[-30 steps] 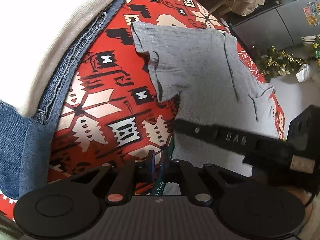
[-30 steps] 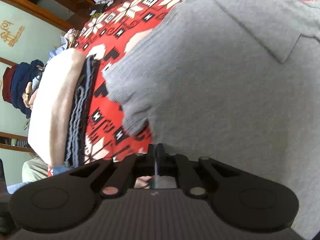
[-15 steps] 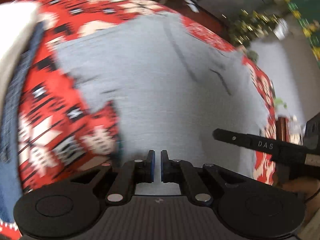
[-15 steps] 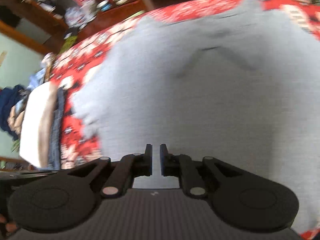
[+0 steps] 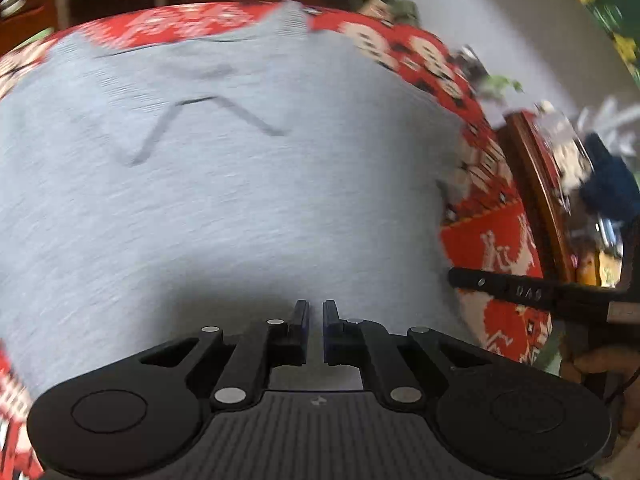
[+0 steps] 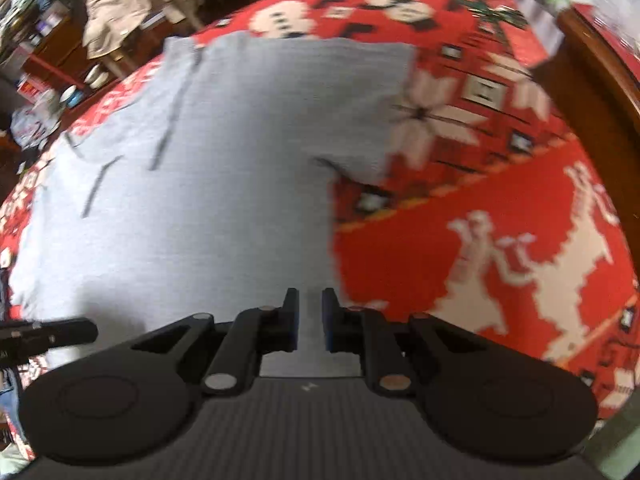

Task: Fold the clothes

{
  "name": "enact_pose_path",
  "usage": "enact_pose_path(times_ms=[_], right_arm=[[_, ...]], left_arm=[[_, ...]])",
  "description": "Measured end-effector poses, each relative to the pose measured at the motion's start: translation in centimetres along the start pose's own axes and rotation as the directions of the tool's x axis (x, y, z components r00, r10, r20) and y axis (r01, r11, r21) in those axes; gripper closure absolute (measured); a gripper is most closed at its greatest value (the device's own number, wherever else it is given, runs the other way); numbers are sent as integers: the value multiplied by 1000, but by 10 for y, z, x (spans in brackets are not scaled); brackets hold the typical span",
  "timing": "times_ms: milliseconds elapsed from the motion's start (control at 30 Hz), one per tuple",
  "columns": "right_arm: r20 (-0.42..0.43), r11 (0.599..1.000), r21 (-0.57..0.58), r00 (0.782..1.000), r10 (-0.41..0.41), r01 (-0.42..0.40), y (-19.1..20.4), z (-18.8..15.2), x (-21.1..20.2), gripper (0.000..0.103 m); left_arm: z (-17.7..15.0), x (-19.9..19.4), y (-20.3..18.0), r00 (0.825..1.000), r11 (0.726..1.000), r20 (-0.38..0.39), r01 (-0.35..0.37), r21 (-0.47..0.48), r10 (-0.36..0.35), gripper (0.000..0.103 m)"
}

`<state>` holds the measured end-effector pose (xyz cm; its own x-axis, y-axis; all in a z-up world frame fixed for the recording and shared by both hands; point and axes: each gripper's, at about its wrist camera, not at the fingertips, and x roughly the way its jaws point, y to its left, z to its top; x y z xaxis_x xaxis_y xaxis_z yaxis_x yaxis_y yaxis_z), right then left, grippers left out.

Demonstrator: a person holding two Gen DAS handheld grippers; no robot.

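Grey shirt point(image 6: 208, 152) flat on red cloth point(image 6: 500, 208). Right gripper point(image 6: 307, 312) over hem, small gap between fingers, nothing held.

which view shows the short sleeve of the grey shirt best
The right wrist view: the grey shirt's short sleeve lies whole on the red blanket. The left wrist view shows mostly shirt body and collar, motion-blurred.

The left gripper point(image 5: 315, 314) is built in matte black, with two round discs at the near corners and a ribbed grey plate between them. Silver screw heads are set along the linkage bars, and blue pads point(image 5: 305, 320) line the inner faces of the fingers. The right gripper point(image 6: 310, 312) is made alike; one of its rivets is copper-toned. White lettering is printed on its black finger, seen at right in the left view.
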<state>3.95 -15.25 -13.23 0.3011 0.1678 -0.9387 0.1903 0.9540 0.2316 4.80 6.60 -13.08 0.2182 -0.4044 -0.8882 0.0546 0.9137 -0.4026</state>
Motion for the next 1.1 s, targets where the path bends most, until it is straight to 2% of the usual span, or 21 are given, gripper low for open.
enact_pose_path(times_ms=[233, 400, 533, 633, 700, 800, 967, 1100], right_arm=[[30, 996, 82, 999, 20, -22, -32, -14, -5, 90], [85, 993, 92, 994, 64, -72, -28, 3, 2, 90], [81, 993, 61, 992, 95, -100, -18, 21, 18, 90], [80, 998, -9, 995, 64, -63, -8, 23, 22, 92], [85, 997, -80, 996, 19, -12, -1, 20, 22, 101], [108, 989, -141, 994, -28, 43, 3, 14, 20, 102], [109, 992, -128, 994, -7, 21, -2, 16, 19, 100], [127, 998, -53, 992, -18, 25, -22, 10, -1, 99]], left_arm=[[20, 36, -49, 999, 993, -34, 30, 111, -26, 98], [27, 52, -64, 999, 990, -28, 34, 137, -30, 98], [31, 62, -69, 998, 992, -29, 51, 116, -48, 98], [33, 70, -71, 998, 993, -37, 49, 109, -46, 98], [33, 74, -72, 998, 993, -43, 55, 105, -50, 98], [32, 76, -72, 997, 992, -48, 69, 106, -64, 98], [26, 78, -69, 996, 992, -66, 74, 106, -67, 98], [20, 74, -69, 994, 991, -71, 85, 103, -78, 98]])
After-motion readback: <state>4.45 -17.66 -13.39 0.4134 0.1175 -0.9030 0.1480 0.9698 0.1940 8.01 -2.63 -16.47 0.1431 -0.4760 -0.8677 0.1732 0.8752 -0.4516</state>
